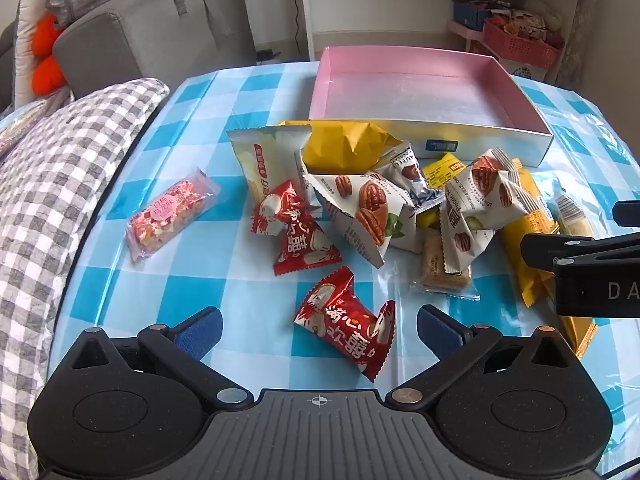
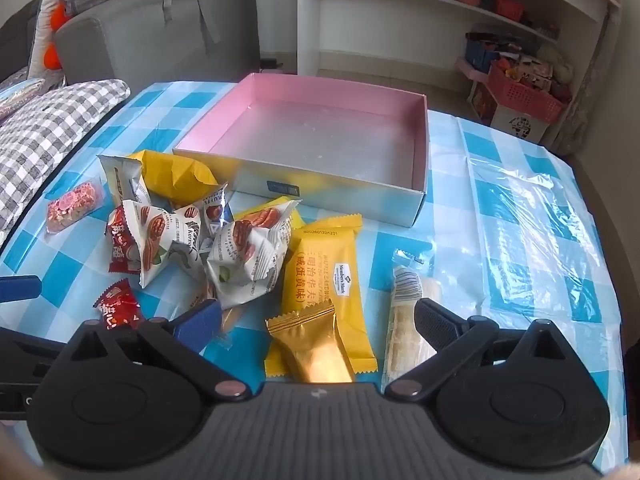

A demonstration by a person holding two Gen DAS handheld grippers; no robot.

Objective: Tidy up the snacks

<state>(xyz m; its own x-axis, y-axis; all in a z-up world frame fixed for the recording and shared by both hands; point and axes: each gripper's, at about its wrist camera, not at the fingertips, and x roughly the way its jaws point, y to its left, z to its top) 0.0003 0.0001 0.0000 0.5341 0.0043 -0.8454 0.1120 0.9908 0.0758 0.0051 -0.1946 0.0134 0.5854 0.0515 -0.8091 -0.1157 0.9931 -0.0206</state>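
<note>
A pile of wrapped snacks lies on the blue checked table in front of an empty pink-lined box (image 1: 424, 92), which also shows in the right wrist view (image 2: 332, 136). My left gripper (image 1: 319, 334) is open, its jaws on either side of a red candy packet (image 1: 346, 322). My right gripper (image 2: 318, 324) is open over a gold packet (image 2: 314, 346) and a yellow wafer packet (image 2: 326, 276). A white wafer bar (image 2: 404, 316) lies by its right finger. Pecan packets (image 1: 362, 210) and a pink nougat bar (image 1: 170, 214) lie further off. The right gripper shows at the right edge of the left wrist view (image 1: 580, 256).
A grey checked cushion (image 1: 52, 200) presses against the table's left edge. A grey sofa (image 2: 160, 32) and white shelves with red baskets (image 2: 524, 92) stand behind the table. Crinkled plastic covers the tablecloth on the right (image 2: 532, 208).
</note>
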